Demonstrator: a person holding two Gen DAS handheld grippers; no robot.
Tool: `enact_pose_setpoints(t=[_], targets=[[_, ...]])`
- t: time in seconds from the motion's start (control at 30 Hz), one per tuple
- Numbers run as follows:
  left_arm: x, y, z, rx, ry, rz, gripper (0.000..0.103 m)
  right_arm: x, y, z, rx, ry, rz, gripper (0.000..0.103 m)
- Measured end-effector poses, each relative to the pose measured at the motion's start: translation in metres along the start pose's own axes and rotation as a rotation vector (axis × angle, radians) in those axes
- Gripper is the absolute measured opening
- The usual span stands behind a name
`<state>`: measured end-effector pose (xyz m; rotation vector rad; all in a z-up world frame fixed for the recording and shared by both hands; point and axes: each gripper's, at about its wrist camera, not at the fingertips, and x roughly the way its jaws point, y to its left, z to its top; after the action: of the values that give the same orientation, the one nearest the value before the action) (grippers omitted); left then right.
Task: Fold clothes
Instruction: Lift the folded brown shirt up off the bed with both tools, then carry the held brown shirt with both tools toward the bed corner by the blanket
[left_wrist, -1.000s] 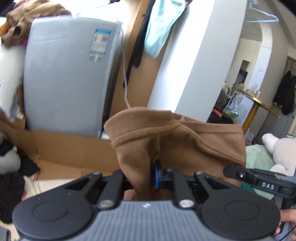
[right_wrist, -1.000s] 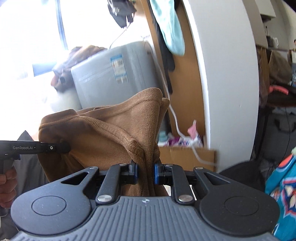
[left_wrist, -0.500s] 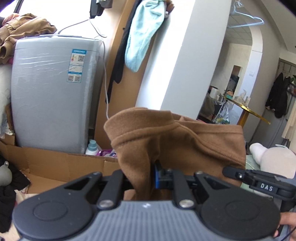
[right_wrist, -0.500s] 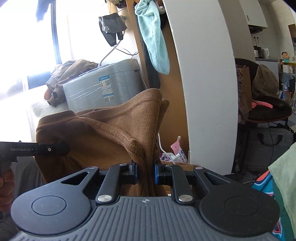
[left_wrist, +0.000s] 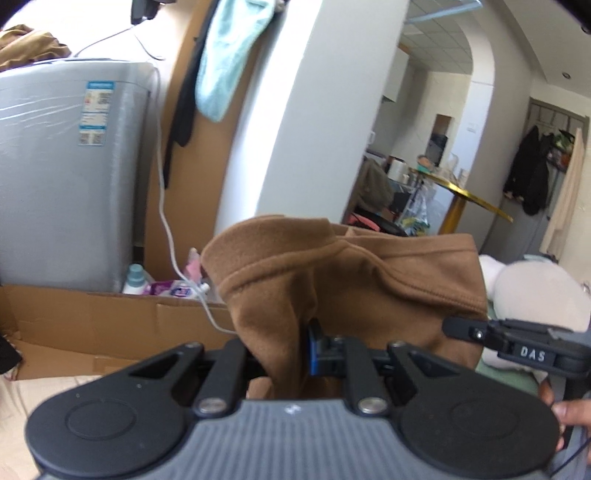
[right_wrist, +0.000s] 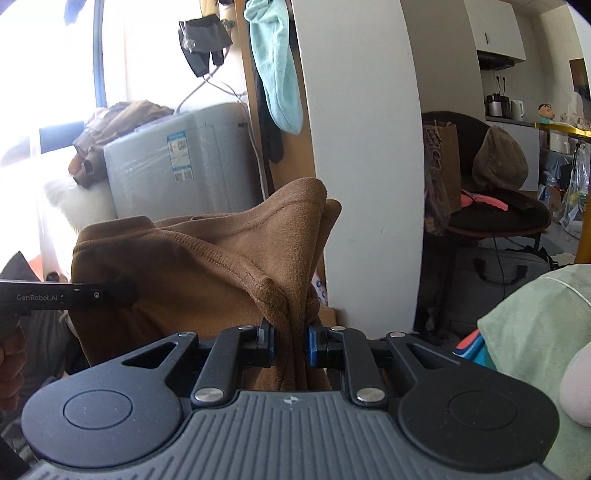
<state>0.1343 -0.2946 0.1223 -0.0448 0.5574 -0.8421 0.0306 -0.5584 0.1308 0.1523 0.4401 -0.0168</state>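
Grippers (left_wrist: 291, 350) (right_wrist: 290, 343) pinch brown garment (right_wrist: 207, 266) hem, stretched midair

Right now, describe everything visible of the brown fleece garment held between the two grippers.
The brown fleece garment is soft, matte and thick, with a stitched hem along its upper edge. It hangs bunched in the air, off any surface. The right gripper pinches one gathered corner and the left gripper pinches the other, each shut on cloth.

White pillar (right_wrist: 362, 155), grey washing machine (left_wrist: 70, 177), bright window (right_wrist: 48, 66)
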Motion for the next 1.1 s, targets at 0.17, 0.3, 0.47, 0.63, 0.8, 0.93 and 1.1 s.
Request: enact_pose_setpoints(t=[0.17,0.3,0.47,0.63,0.8,0.93,1.1], targets=[[0.019,-0.014,-0.019,0.027,0.016,-0.017,0.014,0.017,-0.027,-0.013,-0.007,0.055,-0.020,0.016],[0.043,-0.019,-0.038,0.039,0.028,-0.010,0.014,0.039,-0.042,-0.030,-0.021,0.098,-0.040,0.016],[0.073,-0.027,-0.068,0.084,0.045,-0.010,0.014,0.065,-0.065,-0.059,-0.001,0.124,-0.067,0.016],[0.109,-0.031,-0.091,0.115,0.093,-0.030,0.014,0.088,-0.088,-0.084,0.024,0.129,-0.117,0.016],[0.153,-0.033,-0.105,0.084,0.123,-0.030,0.014,0.110,-0.110,-0.104,0.031,0.122,-0.181,0.016],[0.189,-0.036,-0.112,0.068,0.138,-0.072,0.014,0.129,-0.130,-0.114,0.035,0.107,-0.240,0.016],[0.235,-0.032,-0.117,0.084,0.164,-0.127,0.014,0.153,-0.160,-0.124,0.091,0.084,-0.277,0.016]])
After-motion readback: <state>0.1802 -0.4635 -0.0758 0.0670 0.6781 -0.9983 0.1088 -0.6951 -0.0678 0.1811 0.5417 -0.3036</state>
